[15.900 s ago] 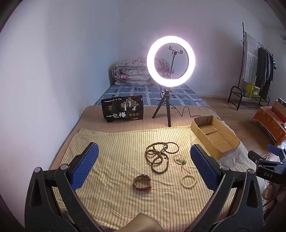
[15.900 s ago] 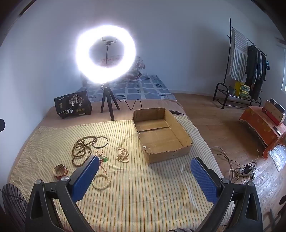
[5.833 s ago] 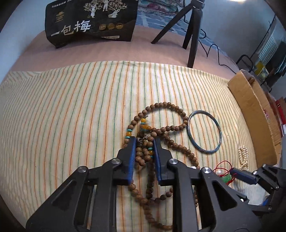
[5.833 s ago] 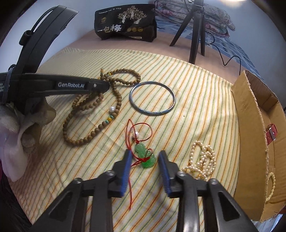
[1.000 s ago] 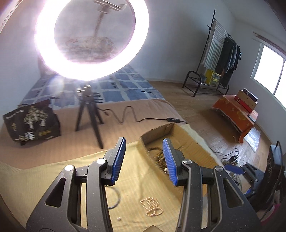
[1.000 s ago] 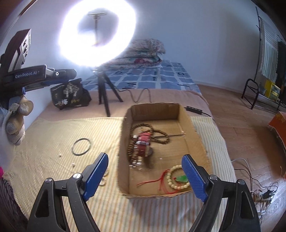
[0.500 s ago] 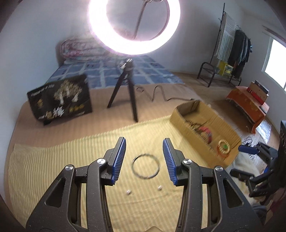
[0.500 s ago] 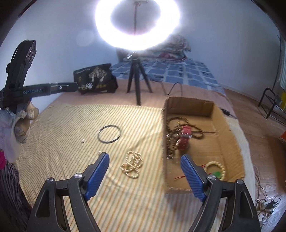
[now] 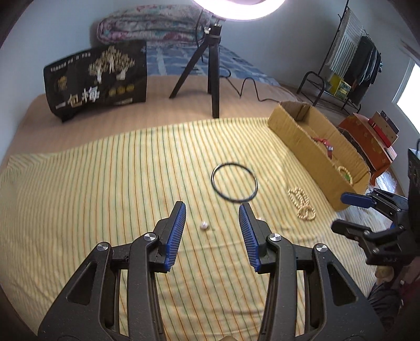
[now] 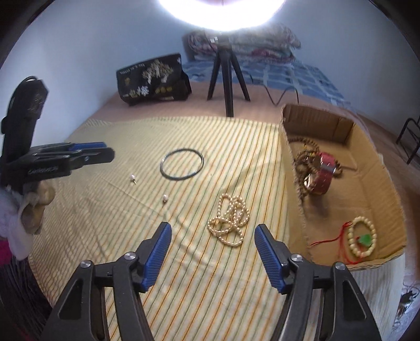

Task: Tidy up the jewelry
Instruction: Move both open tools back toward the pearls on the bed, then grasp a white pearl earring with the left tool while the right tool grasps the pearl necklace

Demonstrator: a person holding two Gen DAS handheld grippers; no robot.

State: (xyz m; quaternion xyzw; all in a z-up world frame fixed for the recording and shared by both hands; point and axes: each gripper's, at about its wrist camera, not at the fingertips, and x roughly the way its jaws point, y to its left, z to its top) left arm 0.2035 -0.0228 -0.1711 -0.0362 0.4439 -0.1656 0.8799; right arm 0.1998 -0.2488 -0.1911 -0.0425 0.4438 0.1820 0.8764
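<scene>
The ring light (image 10: pixel 221 13) is getting cut off by the top edge in both views, only its lower arc showing. The cardboard box's (image 9: pixel 302 136) near wall is hiding most of its contents from the left wrist view. The bangle (image 9: pixel 234 182) is smearing with motion blur. Print on the black bag (image 10: pixel 153 78) is blurring beyond reading in the right wrist view

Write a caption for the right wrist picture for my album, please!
The right gripper, its jaws closing and empty, points at a cream pearl necklace heaped on striped yellow cloth beside the brown cardboard box.
</scene>
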